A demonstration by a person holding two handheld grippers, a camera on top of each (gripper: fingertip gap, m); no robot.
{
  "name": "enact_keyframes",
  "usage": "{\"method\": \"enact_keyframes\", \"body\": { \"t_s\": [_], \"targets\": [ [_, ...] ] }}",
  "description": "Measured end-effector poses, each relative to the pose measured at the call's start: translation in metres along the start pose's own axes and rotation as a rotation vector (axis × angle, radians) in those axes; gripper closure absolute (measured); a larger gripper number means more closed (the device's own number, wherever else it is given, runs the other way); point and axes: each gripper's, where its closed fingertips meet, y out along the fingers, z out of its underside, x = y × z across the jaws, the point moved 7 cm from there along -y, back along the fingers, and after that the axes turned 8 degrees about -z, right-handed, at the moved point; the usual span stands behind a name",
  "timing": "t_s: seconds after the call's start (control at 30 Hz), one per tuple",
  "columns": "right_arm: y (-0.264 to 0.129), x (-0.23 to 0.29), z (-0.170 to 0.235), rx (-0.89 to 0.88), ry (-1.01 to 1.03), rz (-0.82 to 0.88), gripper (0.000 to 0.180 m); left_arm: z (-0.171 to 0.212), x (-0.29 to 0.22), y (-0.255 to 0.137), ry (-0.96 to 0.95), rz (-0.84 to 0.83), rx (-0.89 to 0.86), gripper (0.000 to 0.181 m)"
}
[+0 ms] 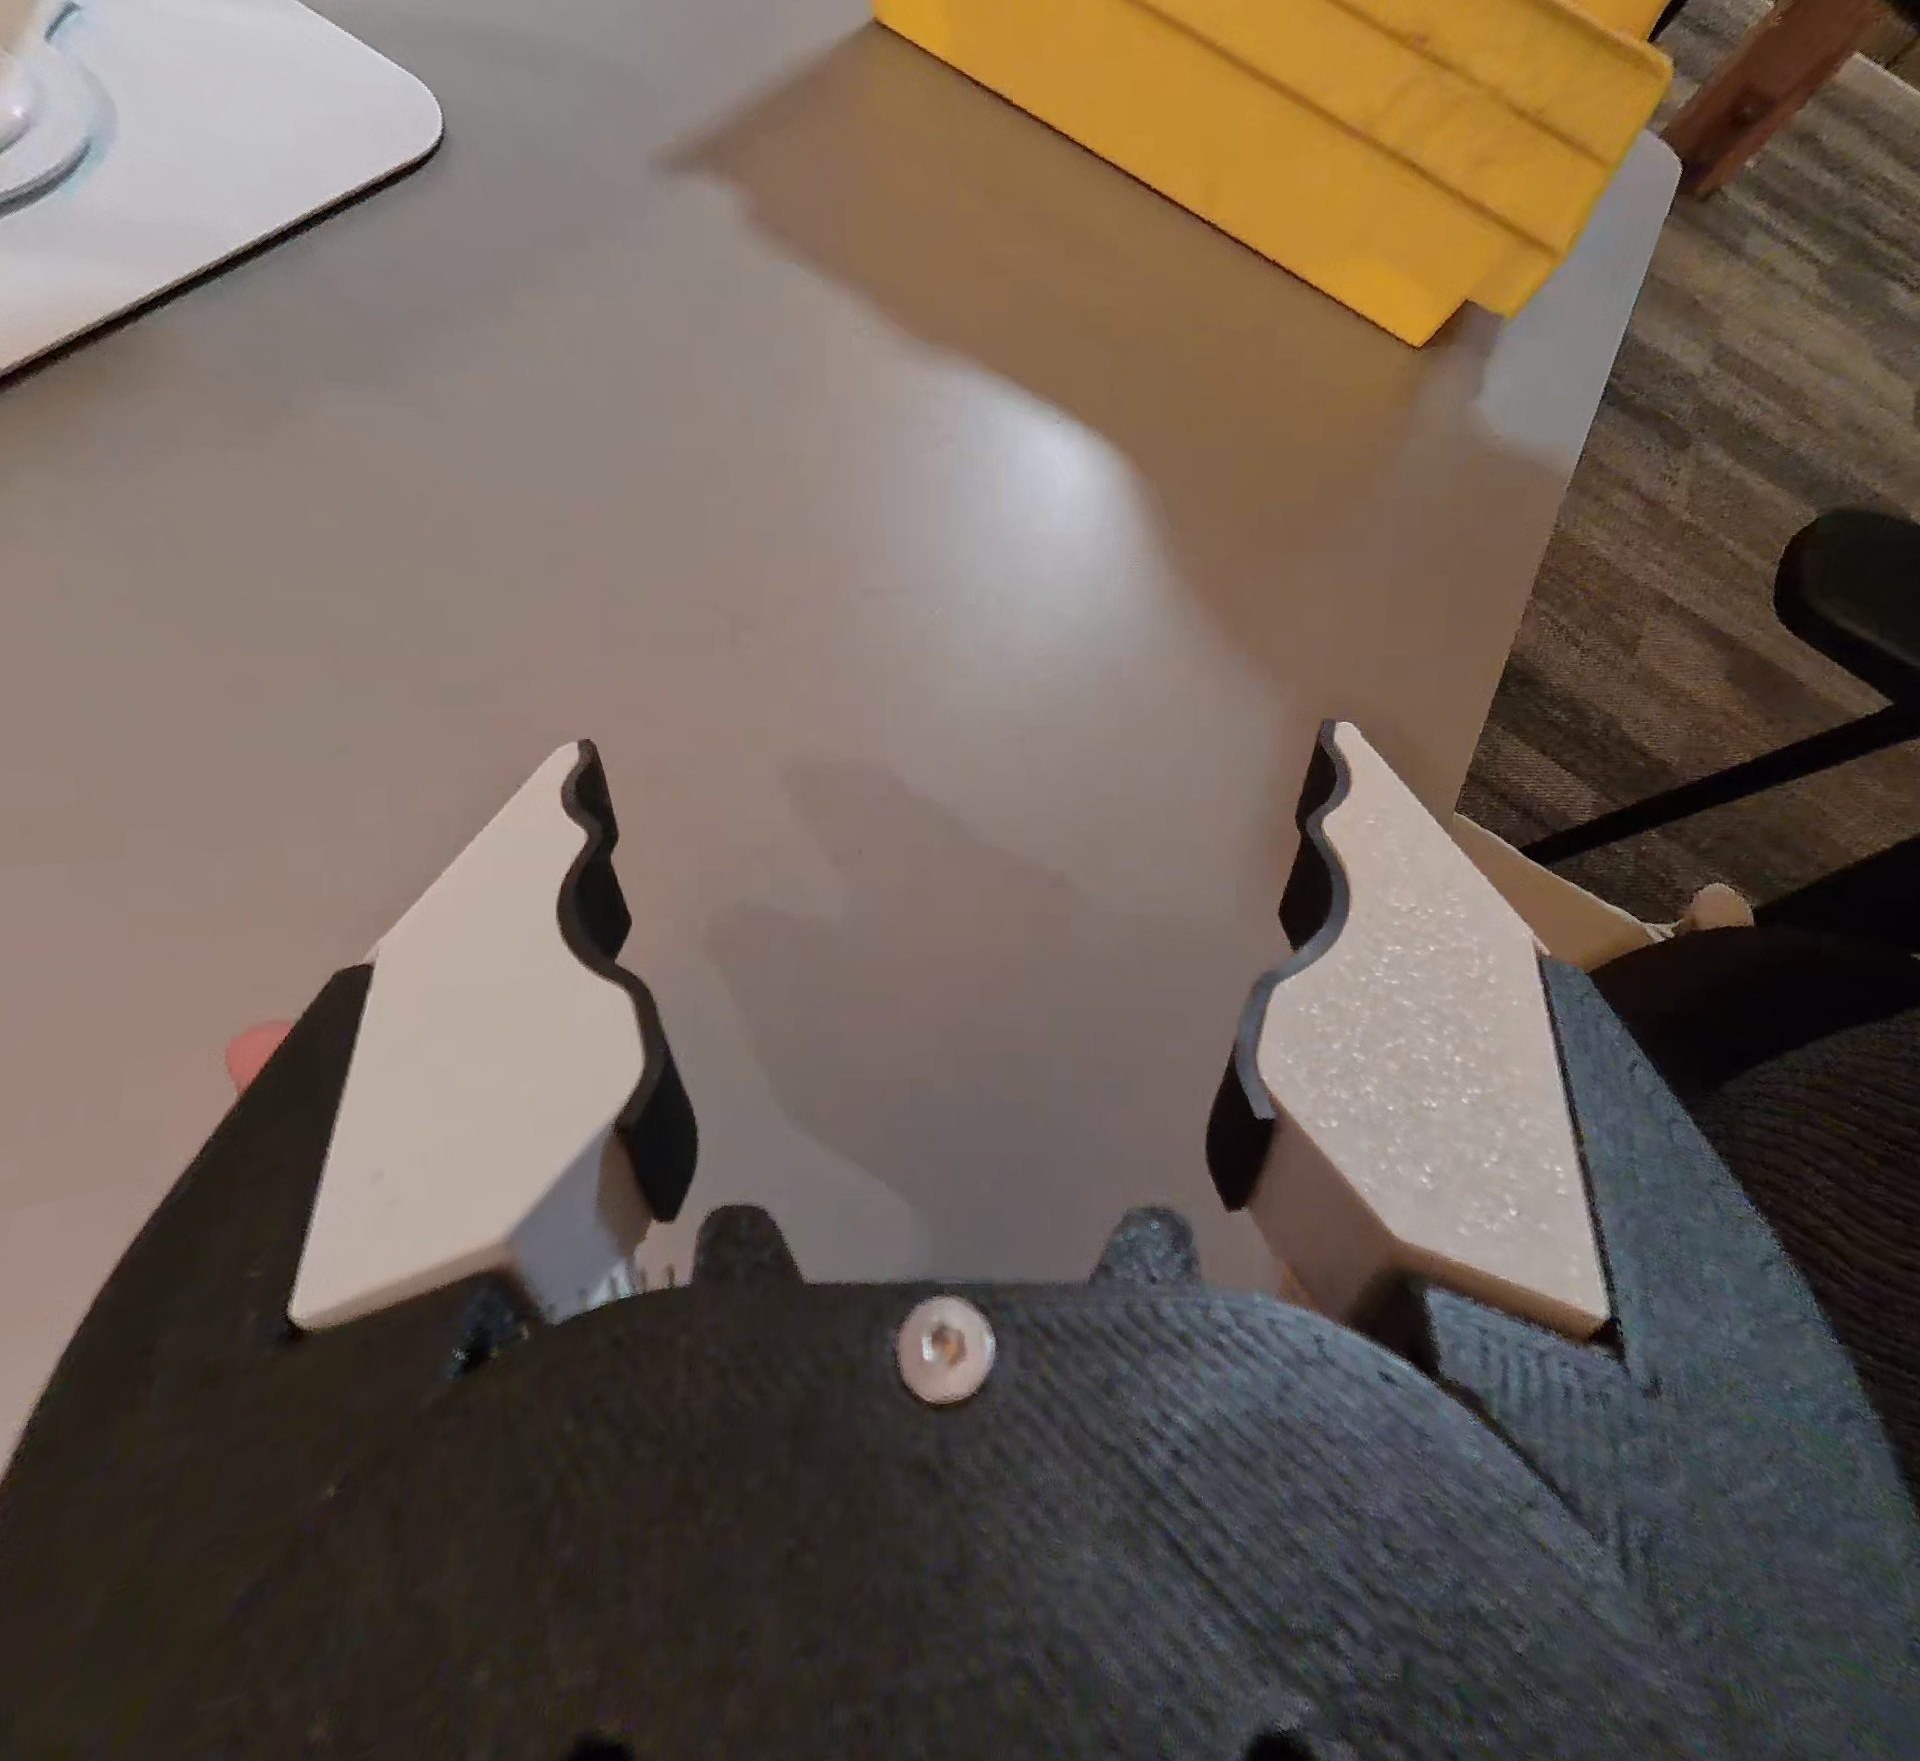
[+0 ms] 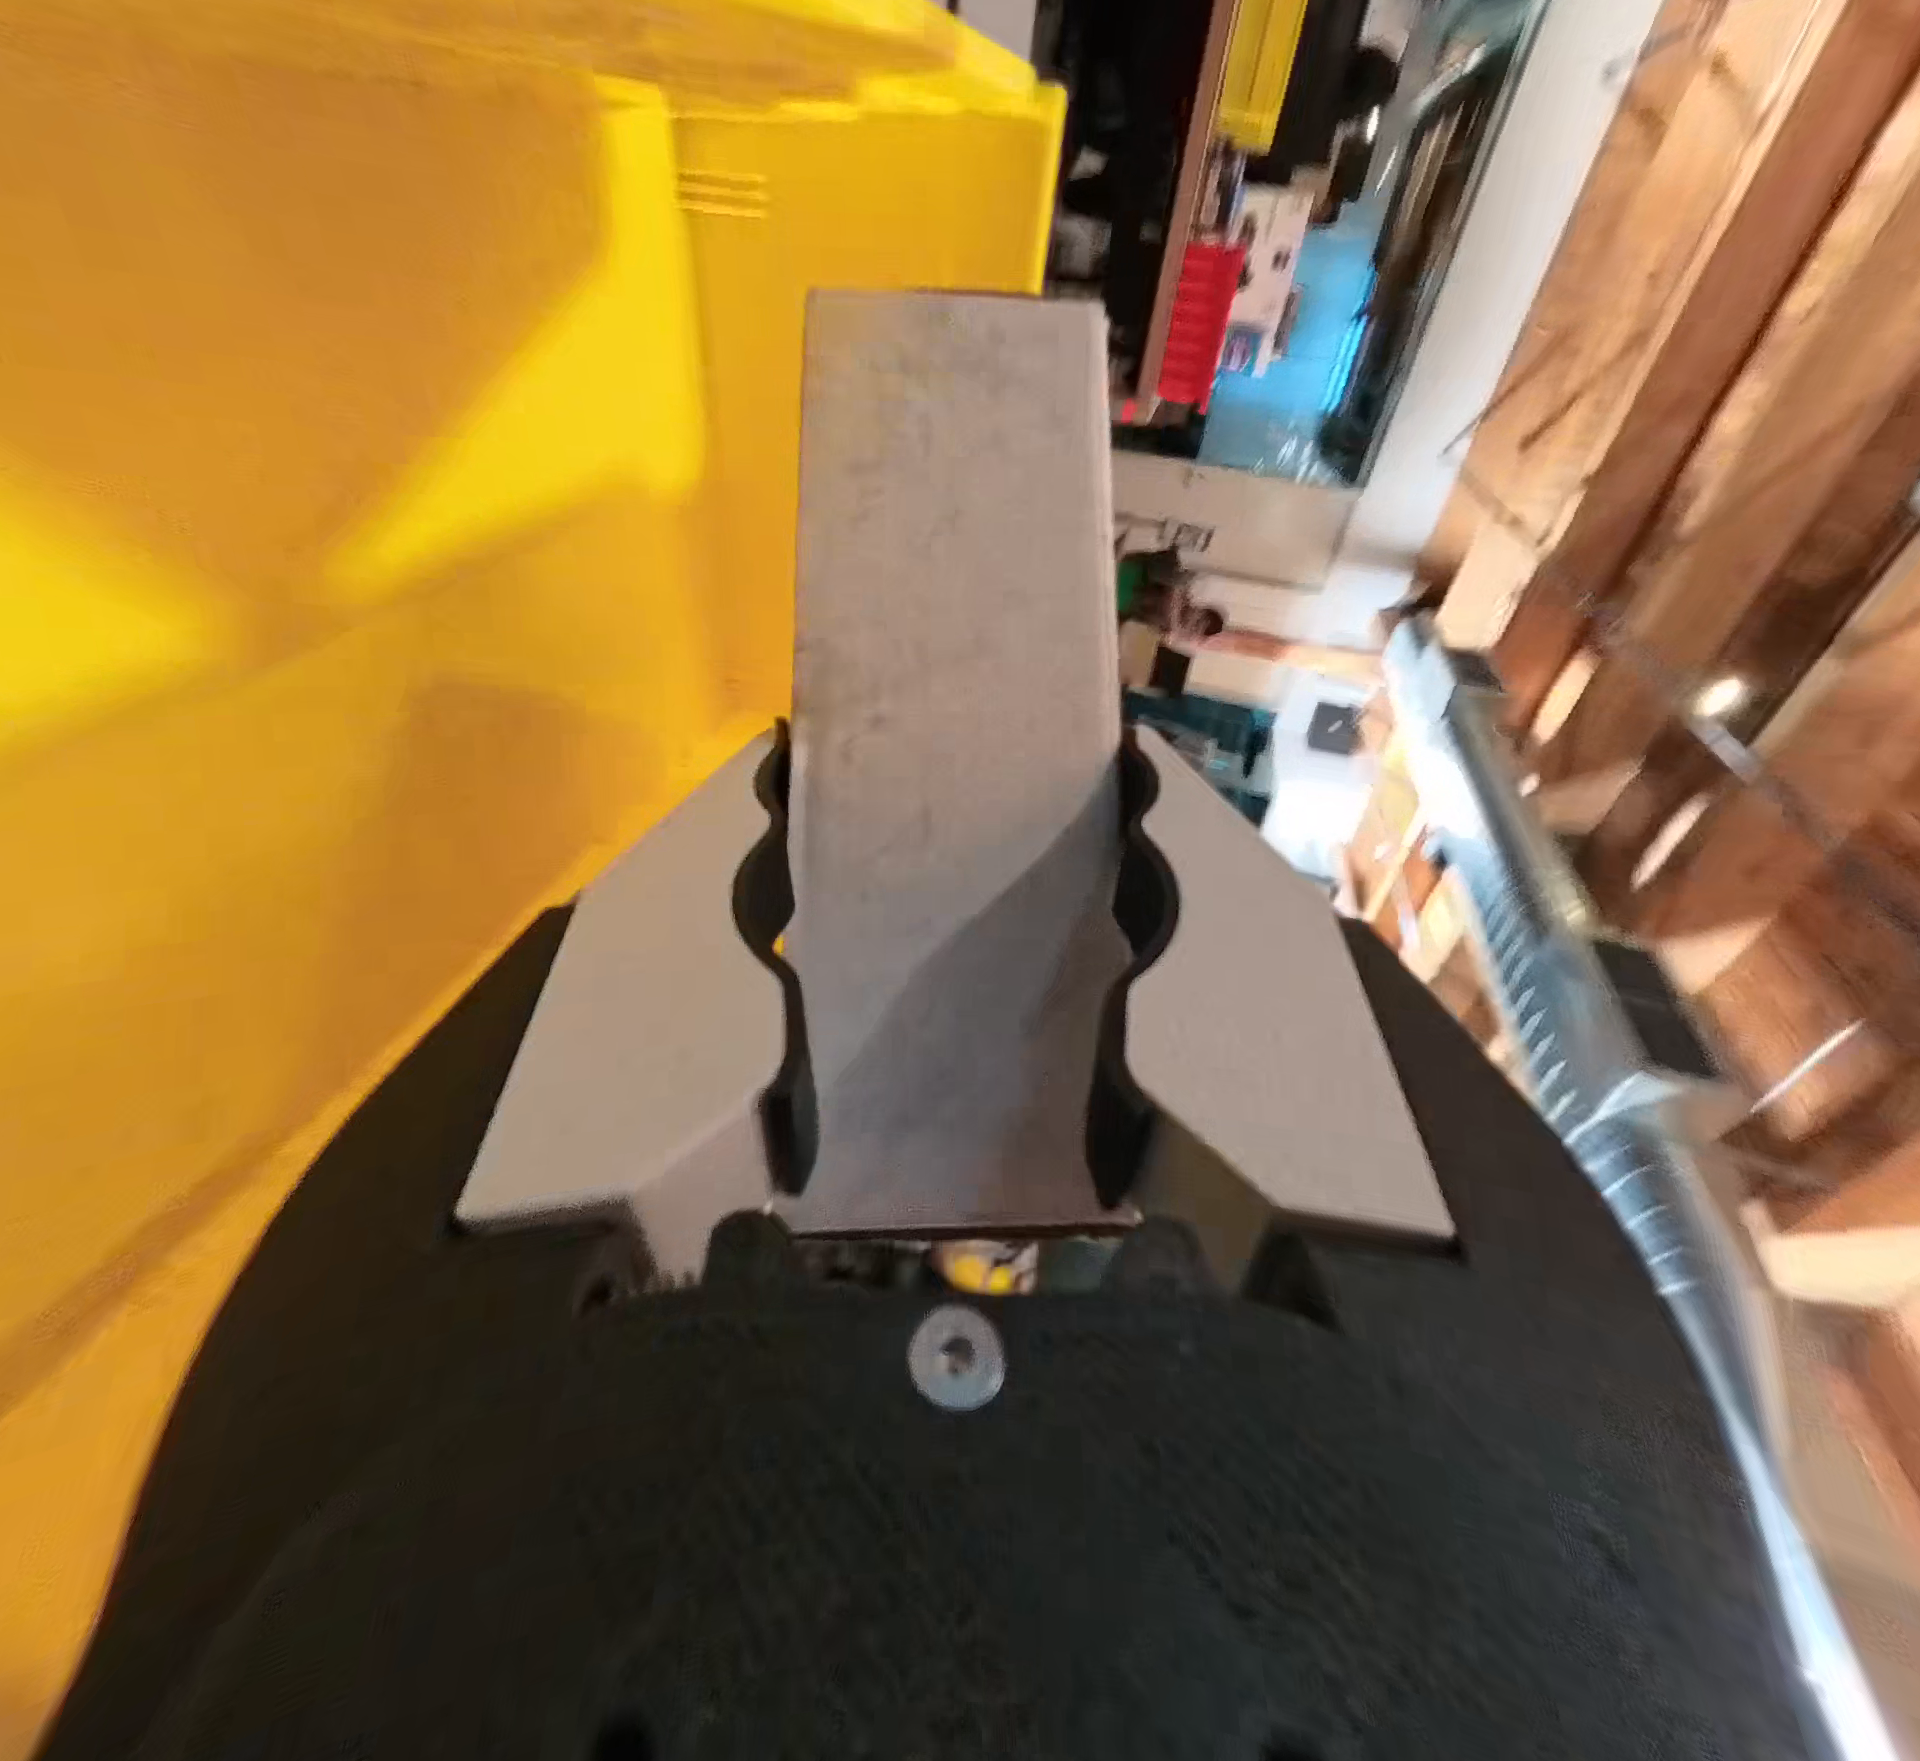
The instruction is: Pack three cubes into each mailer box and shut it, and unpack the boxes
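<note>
In the left wrist view my left gripper (image 1: 961, 740) is open and empty, low over the bare grey table (image 1: 727, 464). A large yellow bin (image 1: 1247, 70) stands at the table's far right corner. In the right wrist view my right gripper (image 2: 958, 735) is shut on a flat grey-brown cardboard piece (image 2: 945, 568), apparently a mailer box, gripped by its two long sides and held in the air beside the yellow bin (image 2: 364, 361). This view is rolled sideways and blurred. No cubes show in either view.
A white rounded base (image 1: 208, 132) with a clear glass object (image 1: 31, 49) on it sits at the table's far left. The table's right edge (image 1: 1558, 485) drops to a wood-pattern floor with a black chair (image 1: 1849, 631). A pale object (image 1: 1507, 880) shows behind the right finger. The gap from one gripper's tips to the other's is roughly 40 centimeters. My right tips are about 40 centimeters from the white rounded base (image 1: 208, 132), my left tips only 25 centimeters.
</note>
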Motion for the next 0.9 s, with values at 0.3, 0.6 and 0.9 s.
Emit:
{"method": "enact_keyframes", "body": {
  "t_s": [0.3,0.6,0.9],
  "targets": [
    [0.022,0.012,-0.021,-0.157,-0.038,-0.093,0.119,0.008,-0.003,0.010,0.008,-0.006,0.033,0.054],
    [0.021,0.027,-0.014,-0.040,0.050,-0.229,0.118,0.013,-0.001,0.012,0.000,0.003,0.042,0.055],
    [0.013,0.042,-0.003,0.162,0.119,-0.363,0.117,0.015,-0.003,0.012,0.028,-0.002,0.049,0.056]
  ]
}}
